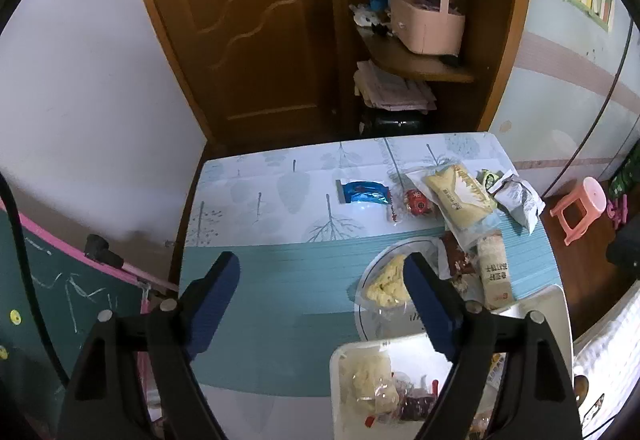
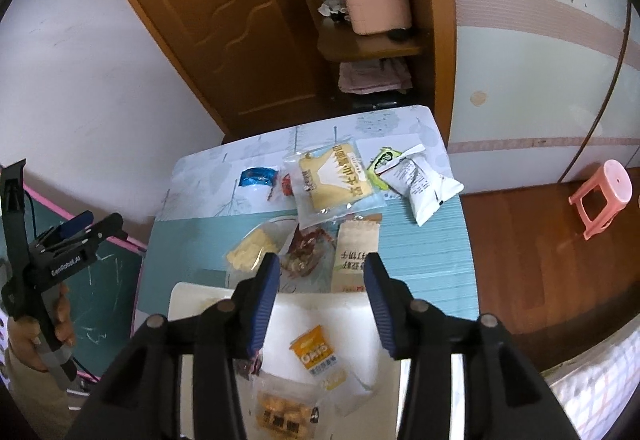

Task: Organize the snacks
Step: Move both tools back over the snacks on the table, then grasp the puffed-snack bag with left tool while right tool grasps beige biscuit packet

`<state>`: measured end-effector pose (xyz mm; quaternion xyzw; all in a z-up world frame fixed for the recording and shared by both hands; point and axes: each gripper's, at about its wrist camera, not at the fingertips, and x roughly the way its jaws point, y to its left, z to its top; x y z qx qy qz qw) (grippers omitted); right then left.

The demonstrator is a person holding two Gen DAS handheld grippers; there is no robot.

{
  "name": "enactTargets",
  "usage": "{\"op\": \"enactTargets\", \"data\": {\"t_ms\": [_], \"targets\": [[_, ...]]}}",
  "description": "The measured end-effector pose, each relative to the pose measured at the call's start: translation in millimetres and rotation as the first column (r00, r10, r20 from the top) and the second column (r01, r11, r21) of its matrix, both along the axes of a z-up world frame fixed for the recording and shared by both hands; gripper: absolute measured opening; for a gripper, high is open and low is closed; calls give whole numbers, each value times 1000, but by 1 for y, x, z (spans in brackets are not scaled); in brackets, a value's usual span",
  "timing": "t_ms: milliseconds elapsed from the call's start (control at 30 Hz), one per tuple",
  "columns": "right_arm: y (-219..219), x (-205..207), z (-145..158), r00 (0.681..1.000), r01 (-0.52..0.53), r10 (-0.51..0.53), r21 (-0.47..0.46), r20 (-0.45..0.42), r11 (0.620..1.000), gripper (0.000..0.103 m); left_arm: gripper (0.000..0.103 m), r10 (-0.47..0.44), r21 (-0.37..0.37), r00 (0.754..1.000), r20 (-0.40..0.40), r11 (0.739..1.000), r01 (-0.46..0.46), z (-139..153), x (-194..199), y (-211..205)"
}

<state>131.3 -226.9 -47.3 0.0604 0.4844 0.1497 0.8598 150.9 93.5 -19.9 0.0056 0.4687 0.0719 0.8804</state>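
Snack packets lie on a table with a teal cloth (image 1: pixel 280 280). My left gripper (image 1: pixel 322 268) is open over bare cloth, empty, left of a glass plate (image 1: pixel 368 320) holding a yellow snack (image 1: pixel 386 282). Farther off lie a blue packet (image 1: pixel 362 192), a red sweet (image 1: pixel 418 201), a yellow bread packet (image 1: pixel 460 195) and a grey-white bag (image 1: pixel 518 197). My right gripper (image 2: pixel 322 264) is open above a white tray (image 2: pixel 192 292), nothing between its fingers. In the tray lie an orange oats packet (image 2: pixel 316 350) and a clear pack of orange pieces (image 2: pixel 284 412). A beige packet (image 2: pixel 354 254) lies beyond the tray.
A brown door (image 1: pixel 256 19) and a shelf with a pink basket (image 1: pixel 428 19) stand behind the table. A green chalkboard (image 1: pixel 80 280) is at the left, a pink stool (image 2: pixel 600 195) on the wooden floor at the right. A hand (image 2: pixel 60 324) holds the left gripper (image 2: pixel 100 220).
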Motion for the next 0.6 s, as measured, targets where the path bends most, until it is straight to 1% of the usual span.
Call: {"op": "enactTargets", "data": {"t_ms": [133, 233, 300, 333, 367, 500, 533, 600], "targets": [[-3, 23, -14, 999, 21, -21, -7, -41, 1000, 45, 85, -20, -16, 998, -55, 1000, 19, -23, 24, -4], [-1, 42, -33, 996, 29, -30, -16, -89, 999, 46, 85, -51, -38, 992, -113, 998, 47, -47, 43, -8], [1, 55, -49, 991, 33, -35, -21, -128, 999, 50, 85, -72, -43, 987, -144, 997, 66, -63, 54, -12], [3, 61, -58, 988, 34, -38, -28, -150, 999, 54, 85, -89, -50, 982, -167, 995, 82, -74, 61, -15], [5, 67, -68, 985, 34, -39, -34, -170, 999, 57, 85, -112, -61, 974, -199, 993, 102, -87, 68, -18], [14, 91, -108, 967, 29, -50, -87, -251, 996, 58, 85, -213, -128, 920, -329, 975, 180, -135, 90, -33], [17, 98, -122, 959, 22, -50, -102, -280, 995, 58, 85, -241, -137, 901, -360, 969, 204, -149, 94, -39], [21, 106, -140, 944, 15, -56, -126, -325, 992, 58, 85, -278, -131, 873, -401, 960, 245, -168, 98, -49]]}}
